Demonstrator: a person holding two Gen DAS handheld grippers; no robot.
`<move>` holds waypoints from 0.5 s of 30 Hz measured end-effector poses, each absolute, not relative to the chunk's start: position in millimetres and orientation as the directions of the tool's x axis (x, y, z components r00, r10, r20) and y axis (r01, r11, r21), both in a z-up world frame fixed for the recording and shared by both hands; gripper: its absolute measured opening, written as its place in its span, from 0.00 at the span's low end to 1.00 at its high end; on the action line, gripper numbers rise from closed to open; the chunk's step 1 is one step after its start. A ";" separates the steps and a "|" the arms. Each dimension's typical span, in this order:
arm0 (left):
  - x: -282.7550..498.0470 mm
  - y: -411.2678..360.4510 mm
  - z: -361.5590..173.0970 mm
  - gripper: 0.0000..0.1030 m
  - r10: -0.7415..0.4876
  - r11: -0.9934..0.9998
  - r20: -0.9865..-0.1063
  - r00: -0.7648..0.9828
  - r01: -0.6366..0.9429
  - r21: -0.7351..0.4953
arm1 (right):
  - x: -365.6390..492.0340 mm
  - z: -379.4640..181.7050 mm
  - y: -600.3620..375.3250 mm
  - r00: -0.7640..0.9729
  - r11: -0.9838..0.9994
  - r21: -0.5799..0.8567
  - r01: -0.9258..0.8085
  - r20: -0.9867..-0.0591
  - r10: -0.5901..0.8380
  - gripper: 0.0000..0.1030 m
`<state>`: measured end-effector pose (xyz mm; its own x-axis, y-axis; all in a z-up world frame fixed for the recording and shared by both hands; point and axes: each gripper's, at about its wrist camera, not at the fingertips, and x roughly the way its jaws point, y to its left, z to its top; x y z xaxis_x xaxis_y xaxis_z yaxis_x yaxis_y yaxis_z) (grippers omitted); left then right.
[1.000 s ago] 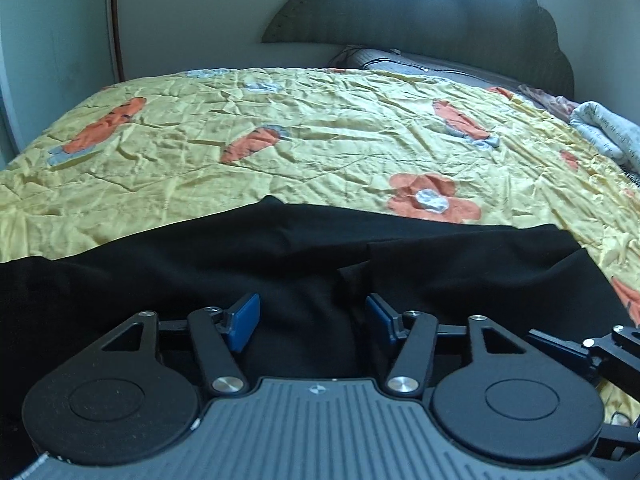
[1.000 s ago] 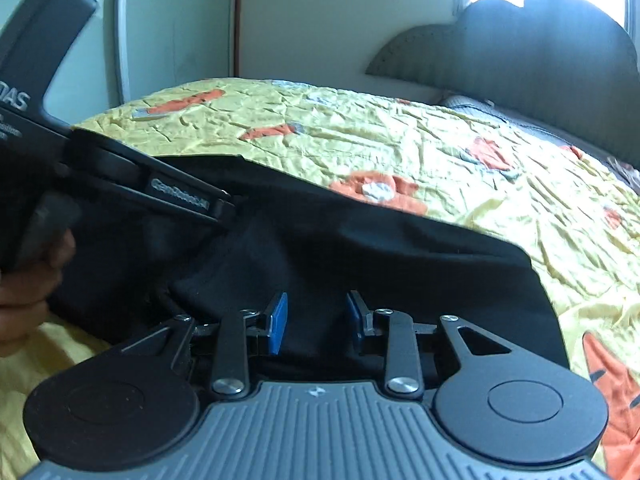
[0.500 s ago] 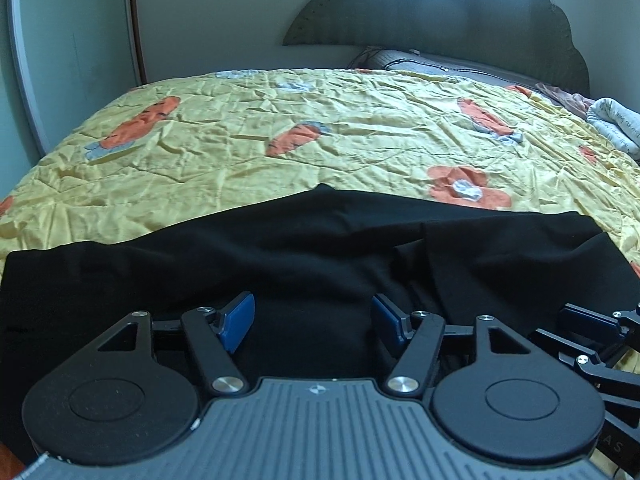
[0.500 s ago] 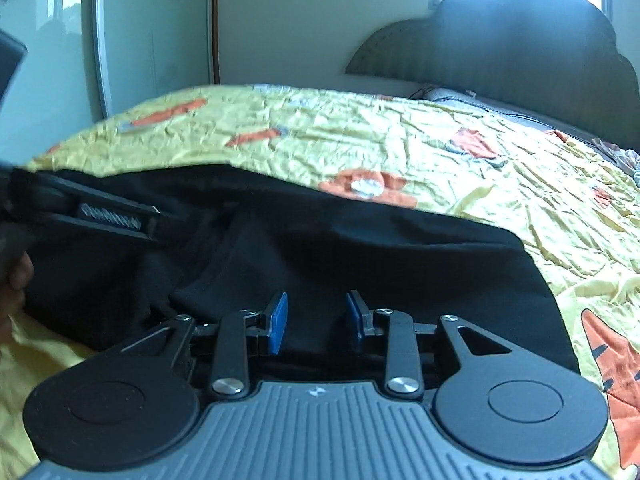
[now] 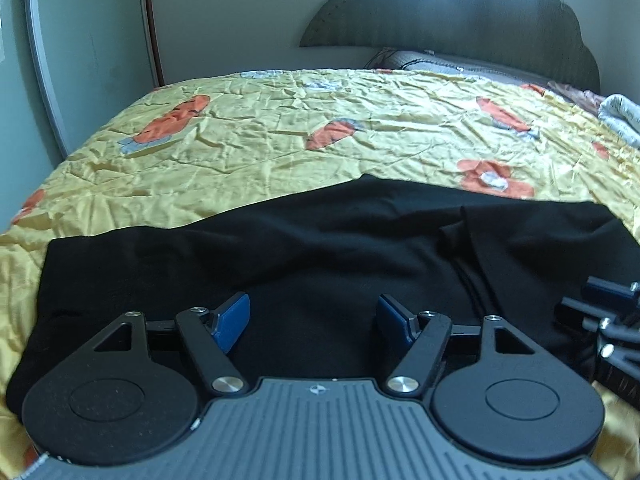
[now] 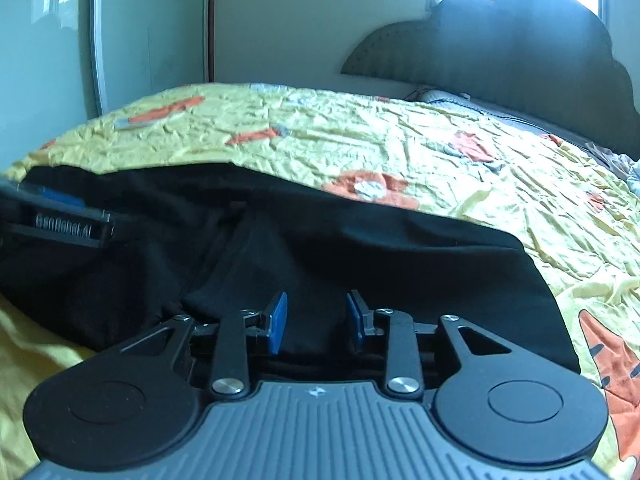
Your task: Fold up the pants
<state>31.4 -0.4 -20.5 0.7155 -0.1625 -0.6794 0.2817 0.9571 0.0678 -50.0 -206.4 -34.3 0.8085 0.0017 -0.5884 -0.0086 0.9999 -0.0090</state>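
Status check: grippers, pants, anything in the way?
Left gripper open, right gripper open, both empty. Pants flat on bedspread. Nothing in the way.

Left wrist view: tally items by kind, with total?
Black pants: 1
Yellow floral bedspread: 1
Headboard: 1
Grippers: 2, left gripper and right gripper, left open
Total: 5
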 end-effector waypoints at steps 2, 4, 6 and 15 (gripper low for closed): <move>26.9 4.8 -19.5 0.72 -0.167 0.954 -0.674 0.719 0.292 0.075 | -50.1 -32.4 -197.3 0.803 0.998 -0.030 -0.055 -0.595 0.026 0.31; 27.3 4.7 -25.3 0.74 -0.150 0.940 -0.692 0.707 0.319 0.121 | -44.6 -38.9 -186.9 0.780 0.992 -0.081 -0.098 -0.625 0.026 0.31; 25.0 8.5 -27.5 0.74 -0.139 0.938 -0.693 0.708 0.318 0.137 | -43.8 -38.5 -185.5 0.787 0.993 -0.086 -0.084 -0.617 0.013 0.31; 24.3 78.8 14.7 0.74 -0.091 0.992 -0.672 0.735 0.129 0.007 | -59.7 -1.3 -112.9 0.861 0.938 -0.185 -0.292 -0.478 0.174 0.31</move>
